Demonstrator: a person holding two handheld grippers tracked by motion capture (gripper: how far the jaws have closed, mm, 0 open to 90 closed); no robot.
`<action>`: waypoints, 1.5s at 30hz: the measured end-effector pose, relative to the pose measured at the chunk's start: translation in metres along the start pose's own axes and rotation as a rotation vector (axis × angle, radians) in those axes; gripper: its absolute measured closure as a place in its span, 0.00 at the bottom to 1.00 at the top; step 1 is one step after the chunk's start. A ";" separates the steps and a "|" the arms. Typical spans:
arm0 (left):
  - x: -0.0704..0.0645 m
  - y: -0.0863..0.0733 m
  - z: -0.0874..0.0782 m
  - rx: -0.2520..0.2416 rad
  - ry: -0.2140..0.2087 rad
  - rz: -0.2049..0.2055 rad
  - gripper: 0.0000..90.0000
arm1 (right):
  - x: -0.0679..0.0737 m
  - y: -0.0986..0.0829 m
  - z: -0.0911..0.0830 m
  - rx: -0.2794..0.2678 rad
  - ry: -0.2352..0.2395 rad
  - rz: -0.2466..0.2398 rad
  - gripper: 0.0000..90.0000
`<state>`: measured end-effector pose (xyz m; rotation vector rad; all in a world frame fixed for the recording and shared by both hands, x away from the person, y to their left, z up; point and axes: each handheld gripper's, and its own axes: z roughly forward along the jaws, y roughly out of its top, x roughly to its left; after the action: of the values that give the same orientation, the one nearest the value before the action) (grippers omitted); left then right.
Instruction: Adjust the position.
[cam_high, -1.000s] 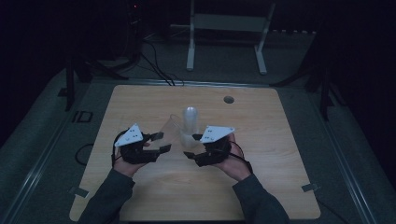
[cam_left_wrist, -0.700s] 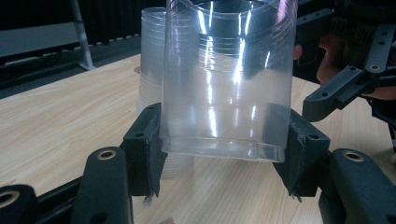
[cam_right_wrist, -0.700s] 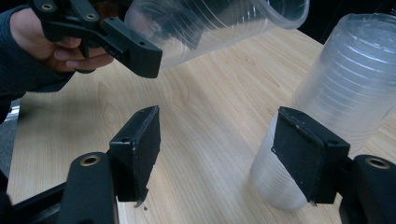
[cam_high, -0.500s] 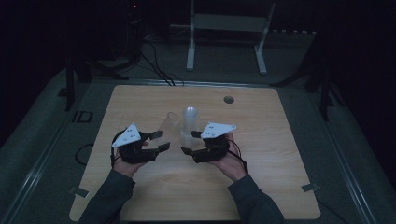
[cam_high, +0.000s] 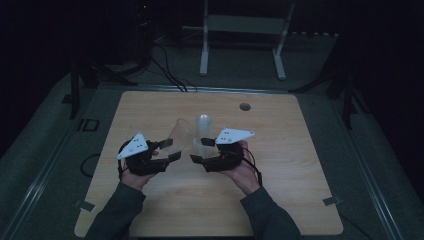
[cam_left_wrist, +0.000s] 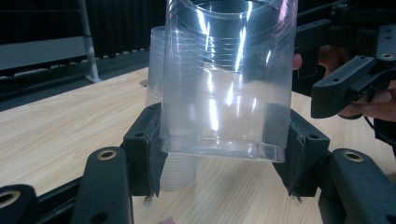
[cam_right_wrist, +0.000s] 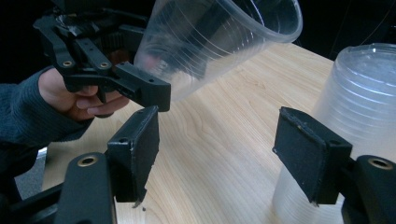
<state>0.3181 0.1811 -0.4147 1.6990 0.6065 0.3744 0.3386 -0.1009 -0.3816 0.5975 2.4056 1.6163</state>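
My left gripper (cam_high: 172, 149) is shut on the base of a single clear plastic cup (cam_high: 182, 132), which is tilted with its mouth up and away. In the left gripper view the cup (cam_left_wrist: 229, 84) sits squeezed between both pads (cam_left_wrist: 149, 154). An upside-down stack of clear cups (cam_high: 204, 127) stands on the table just behind the cup, also seen as the ribbed stack (cam_right_wrist: 359, 107). My right gripper (cam_high: 200, 150) is open beside the stack; its jaws (cam_right_wrist: 219, 154) hold nothing. The held cup (cam_right_wrist: 219, 42) and the left gripper (cam_right_wrist: 107, 70) face it.
The wooden table (cam_high: 280, 200) has a small round hole (cam_high: 244, 106) near its far edge. A white metal stand (cam_high: 242, 30) is on the floor beyond the table, with cables (cam_high: 165, 65) to its left.
Almost nothing: the left gripper has drifted slightly left with the cup, and the right gripper has edged a little forward towards the stack.
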 end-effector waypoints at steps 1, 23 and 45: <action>0.000 0.000 0.000 -0.005 0.001 -0.003 0.46 | 0.000 0.000 0.000 -0.003 0.002 0.004 0.34; -0.004 0.000 -0.001 -0.056 0.019 -0.015 0.46 | -0.001 0.011 0.002 -0.115 0.059 0.097 0.31; -0.010 0.000 0.003 -0.078 0.000 -0.008 0.46 | -0.008 0.016 0.010 -0.213 0.139 0.204 0.27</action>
<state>0.3117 0.1731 -0.4148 1.6212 0.5912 0.3879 0.3533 -0.0903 -0.3715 0.7326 2.2841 2.0290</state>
